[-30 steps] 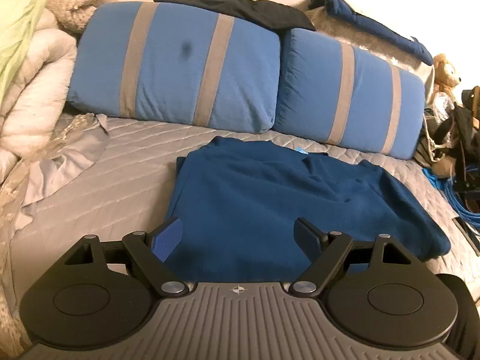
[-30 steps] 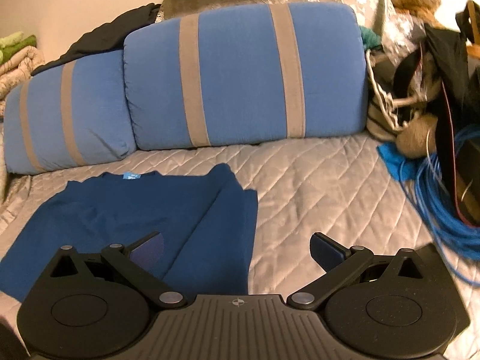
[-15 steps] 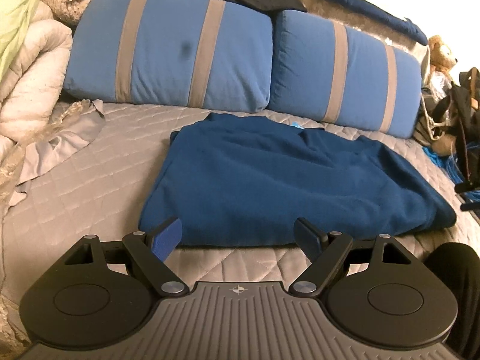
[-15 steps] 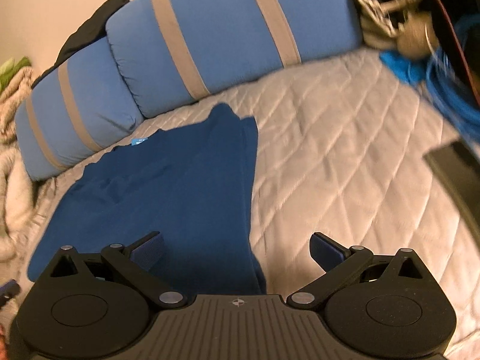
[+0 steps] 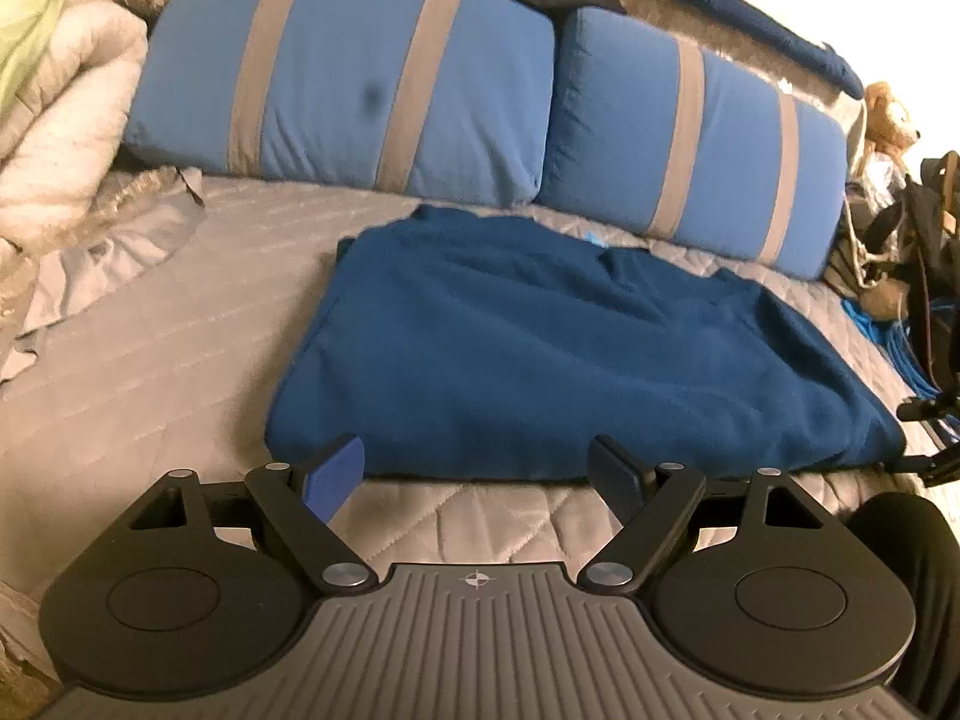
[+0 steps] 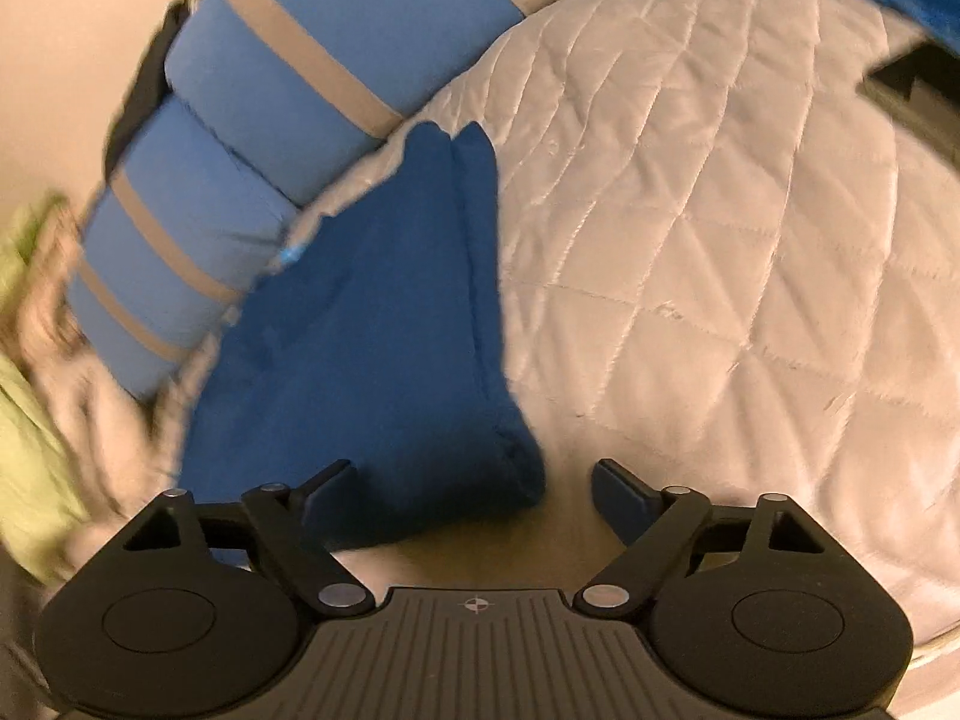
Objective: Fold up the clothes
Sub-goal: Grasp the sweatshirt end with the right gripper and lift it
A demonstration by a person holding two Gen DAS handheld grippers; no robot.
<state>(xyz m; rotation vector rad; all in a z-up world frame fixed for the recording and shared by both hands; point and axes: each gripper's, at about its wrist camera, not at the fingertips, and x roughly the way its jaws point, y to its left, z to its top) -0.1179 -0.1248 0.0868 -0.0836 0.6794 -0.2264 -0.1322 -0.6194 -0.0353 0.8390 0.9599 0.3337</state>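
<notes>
No legible writing is seen; only a small light-blue tag [image 5: 594,237] is shown at the collar of the navy shirt [image 5: 540,354], which is laid flat on the grey quilted bedspread [image 5: 180,336] before two blue, tan-striped pillows [image 5: 360,96]. The left gripper [image 5: 478,468] is held wide apart, empty, now nearer the hem. The right gripper [image 6: 471,489], likewise spread, has been tilted downward over the shirt's corner [image 6: 510,450].

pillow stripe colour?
Grey-tan stripes on blue pillows; clearest in the left wrist view.
</notes>
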